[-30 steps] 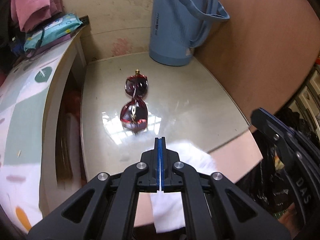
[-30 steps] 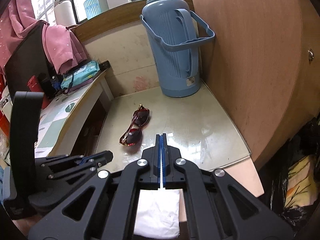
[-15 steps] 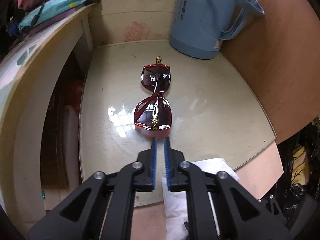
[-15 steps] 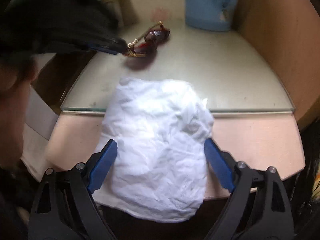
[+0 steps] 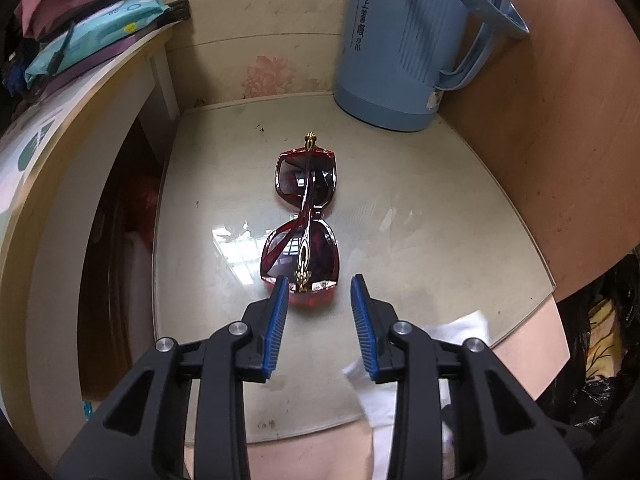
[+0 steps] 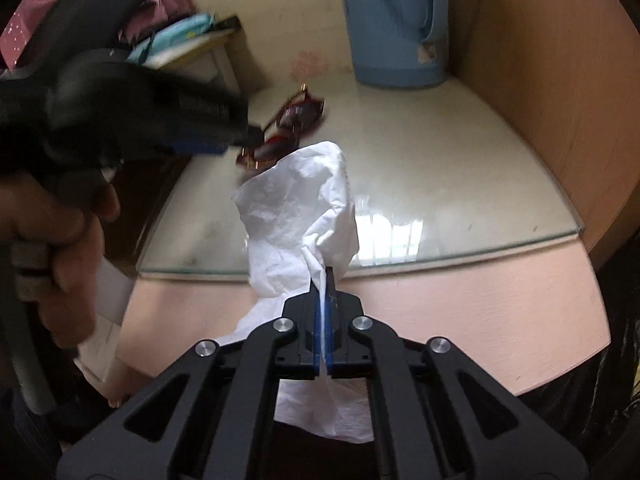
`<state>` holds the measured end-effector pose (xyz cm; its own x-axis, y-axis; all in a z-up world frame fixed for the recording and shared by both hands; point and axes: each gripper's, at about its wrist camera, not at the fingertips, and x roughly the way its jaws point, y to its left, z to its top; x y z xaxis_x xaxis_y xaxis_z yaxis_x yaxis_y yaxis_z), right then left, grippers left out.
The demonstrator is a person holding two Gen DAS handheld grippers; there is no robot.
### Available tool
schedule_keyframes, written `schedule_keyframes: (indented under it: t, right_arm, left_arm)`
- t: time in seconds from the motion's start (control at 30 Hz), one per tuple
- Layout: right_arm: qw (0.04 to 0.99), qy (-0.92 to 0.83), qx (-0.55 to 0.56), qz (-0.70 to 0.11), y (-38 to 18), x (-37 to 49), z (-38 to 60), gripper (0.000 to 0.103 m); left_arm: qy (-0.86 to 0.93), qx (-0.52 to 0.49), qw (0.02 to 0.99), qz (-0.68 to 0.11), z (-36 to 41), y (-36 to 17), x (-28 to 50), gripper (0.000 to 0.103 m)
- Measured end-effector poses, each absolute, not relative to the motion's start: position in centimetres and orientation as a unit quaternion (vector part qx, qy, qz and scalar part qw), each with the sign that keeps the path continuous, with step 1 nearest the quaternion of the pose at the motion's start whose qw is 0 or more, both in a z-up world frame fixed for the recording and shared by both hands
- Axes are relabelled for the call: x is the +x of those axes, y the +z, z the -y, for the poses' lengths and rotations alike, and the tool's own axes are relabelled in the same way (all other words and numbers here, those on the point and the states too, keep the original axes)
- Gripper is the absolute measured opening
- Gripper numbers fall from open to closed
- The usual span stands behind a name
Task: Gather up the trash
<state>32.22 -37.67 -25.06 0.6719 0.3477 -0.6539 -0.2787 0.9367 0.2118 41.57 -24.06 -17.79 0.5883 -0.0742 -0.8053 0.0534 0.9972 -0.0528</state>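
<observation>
Each wrist camera is looking forward and steeply down along its own jaws, close above the counter [image 5: 440, 240]. Both views are sharing the sunglasses [image 5: 304, 220], the blue flask [image 6: 392, 24] and the white tissue [image 6: 296, 224].
</observation>
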Motion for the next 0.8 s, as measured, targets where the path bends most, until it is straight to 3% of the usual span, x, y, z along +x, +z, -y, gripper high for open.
schedule_keyframes:
  t: [0.2,0.33,0.53,0.8]
  right_arm:
    - [0.920,0.166,0.057,-0.351,-23.6,34.1,38.5,0.002]
    - [0.921,0.165,0.059,-0.348,-23.2,36.1,38.8,0.002]
    - [0.921,0.168,0.066,-0.347,-23.3,38.8,38.9,0.002]
    - [0.918,0.171,0.069,-0.352,-24.1,40.8,38.8,0.002]
  left_arm:
    - [-0.032,-0.007,0.891,-0.454,24.0,-18.3,42.6,0.033]
    - [-0.019,0.000,0.894,-0.448,23.9,-18.7,43.6,0.051]
    - [-0.002,0.008,0.895,-0.445,23.5,-19.5,45.8,0.067]
    - [-0.017,0.011,0.889,-0.458,24.1,-21.6,49.2,0.065]
